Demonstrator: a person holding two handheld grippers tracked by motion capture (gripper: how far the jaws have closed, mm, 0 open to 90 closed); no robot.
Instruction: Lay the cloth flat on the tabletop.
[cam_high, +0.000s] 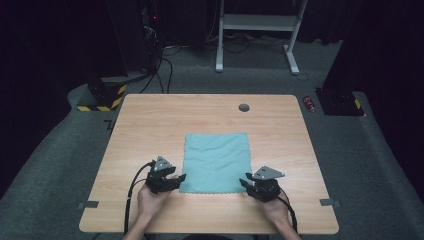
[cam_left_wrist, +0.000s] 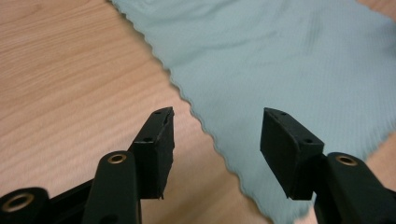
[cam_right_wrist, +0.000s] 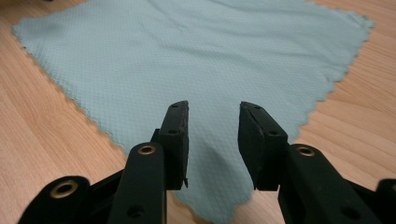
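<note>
Cloth (cam_high: 216, 161), pale teal and likely thin, soft and light, lies flat on the wooden table (cam_high: 150, 120), best pinched at its near corners. Left gripper (cam_high: 176, 178) and right gripper (cam_high: 246, 180) flank those corners, jaws spread, holding nothing.

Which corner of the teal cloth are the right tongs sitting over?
The right tongs sit over the near right corner of the teal cloth, open around a small raised fold; the left tongs cover the near left corner.
</note>
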